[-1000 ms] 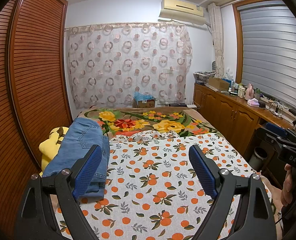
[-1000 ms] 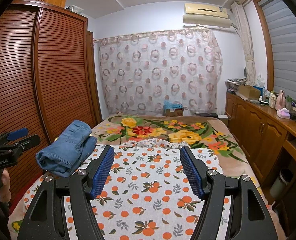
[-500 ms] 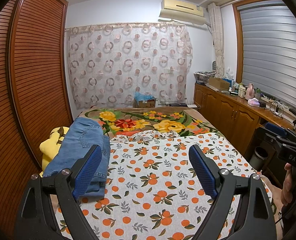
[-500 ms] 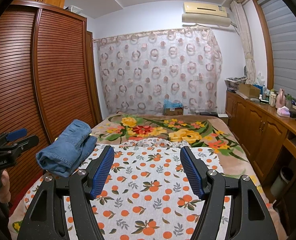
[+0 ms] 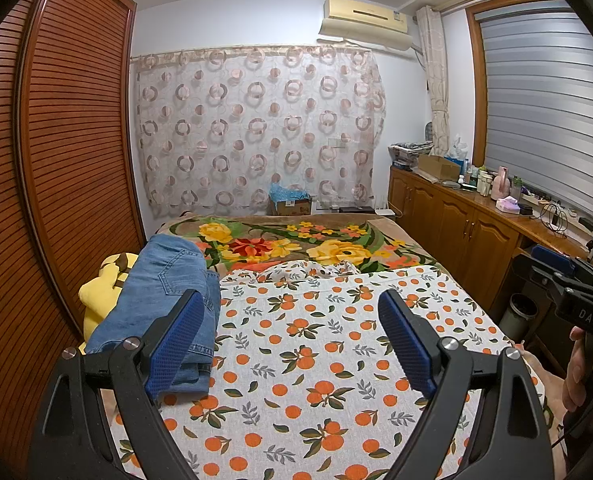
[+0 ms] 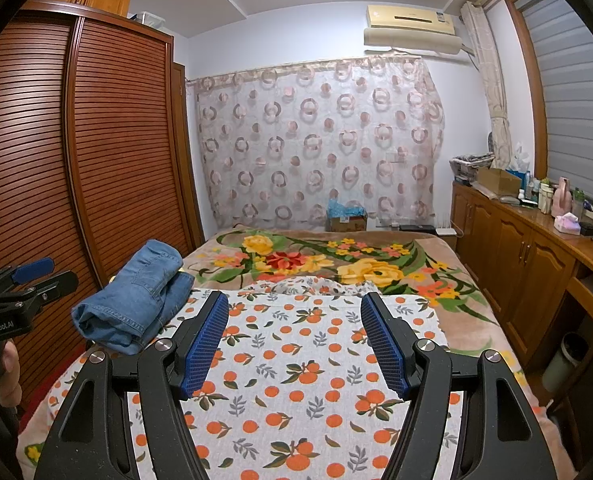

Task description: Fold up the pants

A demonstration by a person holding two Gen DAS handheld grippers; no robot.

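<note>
Folded blue jeans lie in a compact stack at the left side of the bed, partly on a yellow plush toy. My left gripper is open above the orange-print sheet, its left finger overlapping the near end of the jeans in the picture, nothing between the pads. My right gripper is open too, hovering over the sheet to the right of the jeans. Each gripper shows at the edge of the other's view, held by a hand.
A louvred wooden wardrobe runs along the left of the bed. A floral blanket covers the far half. Wooden cabinets with clutter on top line the right wall, with a bin on the floor.
</note>
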